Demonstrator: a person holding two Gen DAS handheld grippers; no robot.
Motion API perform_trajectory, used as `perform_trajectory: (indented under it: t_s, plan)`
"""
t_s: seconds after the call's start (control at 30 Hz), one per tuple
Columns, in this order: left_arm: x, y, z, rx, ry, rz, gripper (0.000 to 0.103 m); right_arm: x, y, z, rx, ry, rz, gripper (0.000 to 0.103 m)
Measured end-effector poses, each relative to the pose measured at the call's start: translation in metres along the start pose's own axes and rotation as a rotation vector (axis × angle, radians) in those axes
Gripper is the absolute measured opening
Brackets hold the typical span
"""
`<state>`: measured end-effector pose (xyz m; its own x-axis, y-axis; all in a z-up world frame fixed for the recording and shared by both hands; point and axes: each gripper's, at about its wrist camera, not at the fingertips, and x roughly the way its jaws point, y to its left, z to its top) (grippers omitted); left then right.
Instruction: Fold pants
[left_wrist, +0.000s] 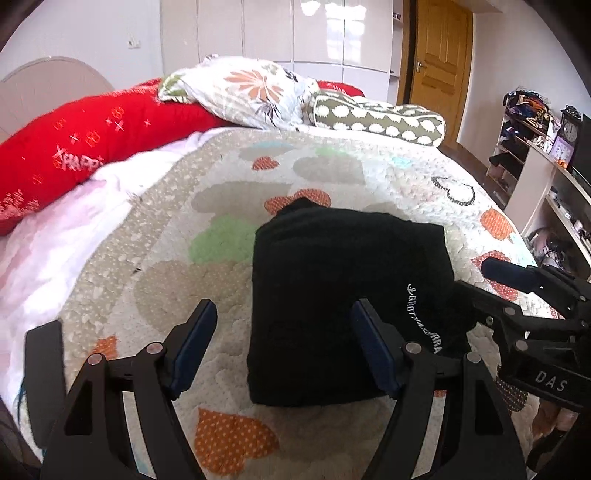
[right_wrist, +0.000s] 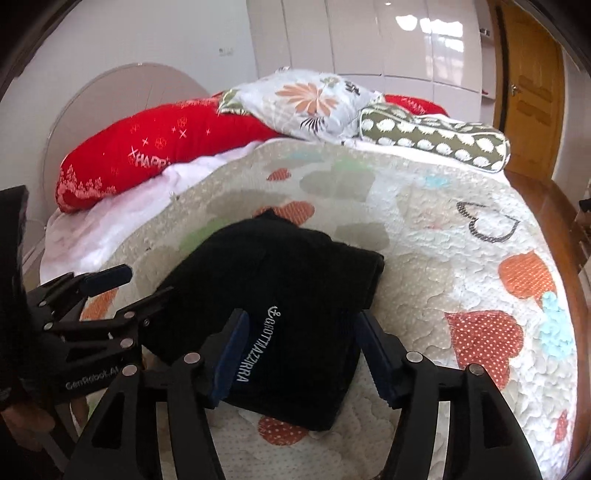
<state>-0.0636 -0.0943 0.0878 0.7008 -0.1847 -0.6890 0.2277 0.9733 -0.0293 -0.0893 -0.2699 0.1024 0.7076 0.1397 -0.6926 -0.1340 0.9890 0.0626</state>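
The black pants (left_wrist: 343, 288) lie folded into a compact rectangle on the heart-patterned quilt (left_wrist: 325, 166), with white lettering along one edge. My left gripper (left_wrist: 284, 339) hovers open over the bundle's left near part, one finger beside the fabric and one above it. In the right wrist view the same pants (right_wrist: 295, 288) sit under my right gripper (right_wrist: 304, 347), which is open, its blue pads not pressing the cloth. Each gripper shows in the other's view: the right gripper (left_wrist: 480, 284) at the pants' right edge, the left gripper (right_wrist: 136, 288) at their left edge.
At the head of the bed lie a red pillow (left_wrist: 92, 140), a floral pillow (left_wrist: 251, 88) and an olive spotted bolster (left_wrist: 380, 122). A cluttered shelf (left_wrist: 535, 155) and a wooden door (left_wrist: 439, 55) stand to the right. The quilt (right_wrist: 443, 240) spreads right of the pants.
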Motion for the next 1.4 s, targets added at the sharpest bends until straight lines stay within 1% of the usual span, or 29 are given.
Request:
perform_trajectory:
  t_s: [0.07,0.1,0.13,0.17,0.23,0.37,0.5,0.57,0.8,1.07,1.4]
  plan:
    - [-0.009,0.000,-0.001,-0.003,-0.022,0.016,0.083,-0.011,0.001,0.000,0.009,-0.041,-0.023,0.071]
    - [-0.014,0.001,-0.001,-0.014,-0.036,0.017,0.083,-0.018,0.001,0.000,0.015,-0.068,-0.041,0.080]
    - [-0.021,0.004,-0.002,-0.033,-0.049,0.017,0.083,-0.023,0.001,0.000,0.020,-0.085,-0.053,0.083]
    - [-0.024,0.005,-0.002,-0.045,-0.055,0.017,0.084,-0.030,0.000,-0.001,0.029,-0.104,-0.064,0.083]
    - [-0.030,0.006,-0.003,-0.057,-0.063,0.019,0.085,-0.037,-0.002,-0.001,0.042,-0.112,-0.060,0.083]
    - [-0.043,0.001,-0.006,-0.037,-0.088,0.045,0.085,-0.047,-0.001,-0.005,0.050,-0.110,-0.061,0.083]
    - [-0.054,-0.001,-0.010,-0.033,-0.096,0.044,0.085,-0.056,0.001,-0.010,0.053,-0.111,-0.054,0.083]
    - [-0.061,-0.001,-0.010,-0.032,-0.108,0.055,0.085,-0.059,0.002,-0.012,0.046,-0.107,-0.060,0.083]
    - [-0.076,-0.003,-0.013,-0.034,-0.133,0.061,0.085,-0.064,0.005,-0.020,0.036,-0.096,-0.054,0.083]
    - [-0.083,-0.006,-0.014,-0.030,-0.140,0.053,0.085,-0.070,0.005,-0.022,0.043,-0.109,-0.053,0.083]
    - [-0.083,-0.005,-0.014,-0.044,-0.132,0.062,0.085,-0.065,0.011,-0.023,0.022,-0.087,-0.048,0.083]
